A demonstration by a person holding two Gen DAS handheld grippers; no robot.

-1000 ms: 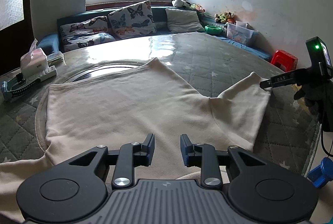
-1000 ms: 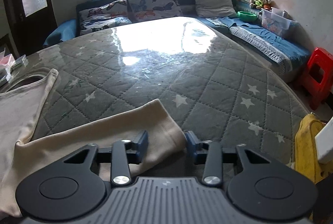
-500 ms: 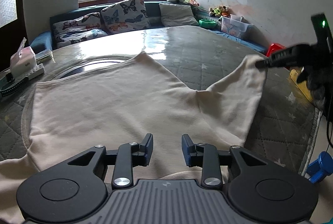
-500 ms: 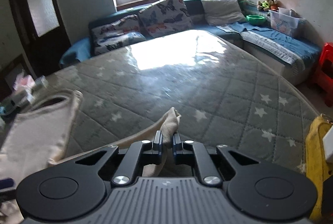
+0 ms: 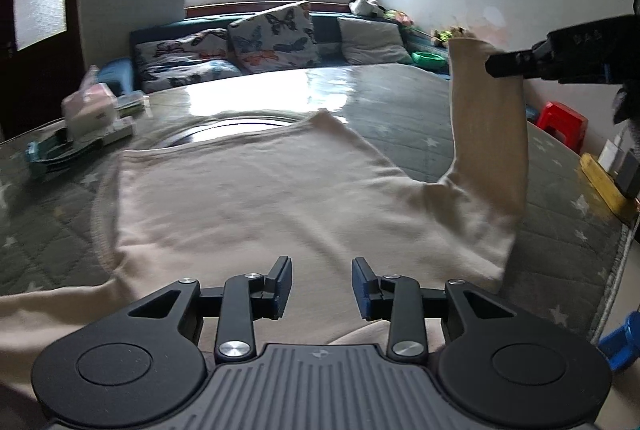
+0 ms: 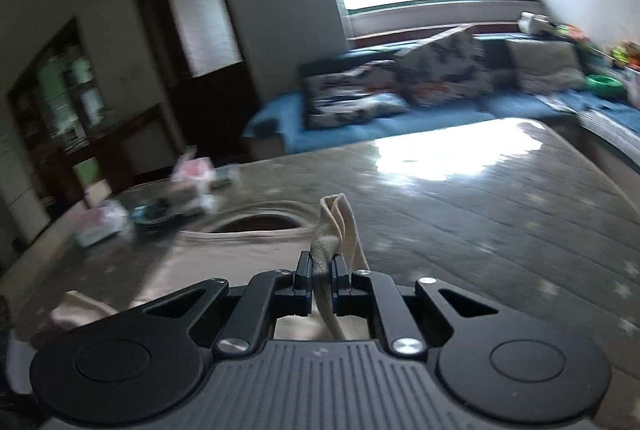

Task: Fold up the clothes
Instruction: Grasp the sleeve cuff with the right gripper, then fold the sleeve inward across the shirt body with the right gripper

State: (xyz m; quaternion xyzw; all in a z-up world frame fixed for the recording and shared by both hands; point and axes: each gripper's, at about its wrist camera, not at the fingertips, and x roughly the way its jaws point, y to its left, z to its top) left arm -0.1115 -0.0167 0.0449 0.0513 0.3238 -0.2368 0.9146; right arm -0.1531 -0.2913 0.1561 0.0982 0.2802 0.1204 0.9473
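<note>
On the far left of the left wrist view, a tissue box point(image 5: 93, 106) stands on the bench point(image 5: 420, 106), which is covered with a grey quilted, star-patterned cloth under a glossy clear sheet. Beside the box lies a flat white item that is too blurred to identify.

At centre, a cream long-sleeved top point(image 5: 248, 198) lies spread flat on the bench, its neckline toward the far side and its near edge running under the camera. The left claw point(image 5: 321, 284) hovers just above the near part of the garment, its jaws wide apart with nothing between them.

To the right, the top's sleeve point(image 5: 486, 134) is lifted off the bench and stands nearly upright, its cuff uppermost. The right claw point(image 5: 506, 64) enters from the right edge and meets the sleeve near the cuff.

The right wrist view confirms the grip: the right claw point(image 6: 321, 280) has its jaws closed tight on a bunched fold of the cream sleeve point(image 6: 336, 230), which protrudes upward between the pads. Below it, the body of the top lies on the bench point(image 6: 500, 230). This view is motion-blurred.

Further right in the left wrist view, a red stool point(image 5: 562, 120) stands on the floor beyond the bench edge.
</note>
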